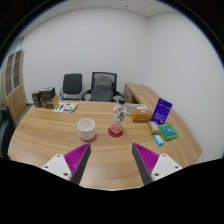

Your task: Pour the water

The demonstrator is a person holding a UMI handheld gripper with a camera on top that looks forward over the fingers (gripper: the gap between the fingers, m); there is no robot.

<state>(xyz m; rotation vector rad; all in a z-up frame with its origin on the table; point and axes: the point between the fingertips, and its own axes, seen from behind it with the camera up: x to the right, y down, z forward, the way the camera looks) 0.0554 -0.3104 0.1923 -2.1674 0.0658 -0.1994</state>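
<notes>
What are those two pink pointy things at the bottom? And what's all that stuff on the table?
Those are the two fingers of a gripper, a grabbing tool a person holds. The pink parts are its soft pads. A camera riding on the tool took this picture, looking forward. The fingers are open and hold nothing. Ahead on the wooden table stand a white cup and a small bottle on a red coaster. Boxes sit off to one side, and two chairs wait behind.

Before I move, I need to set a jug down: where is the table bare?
Bare wood lies between the gripper fingers, open and holding nothing, and the white cup. It is crowded beyond the right finger: red-based bottle, purple box, green box.
</notes>
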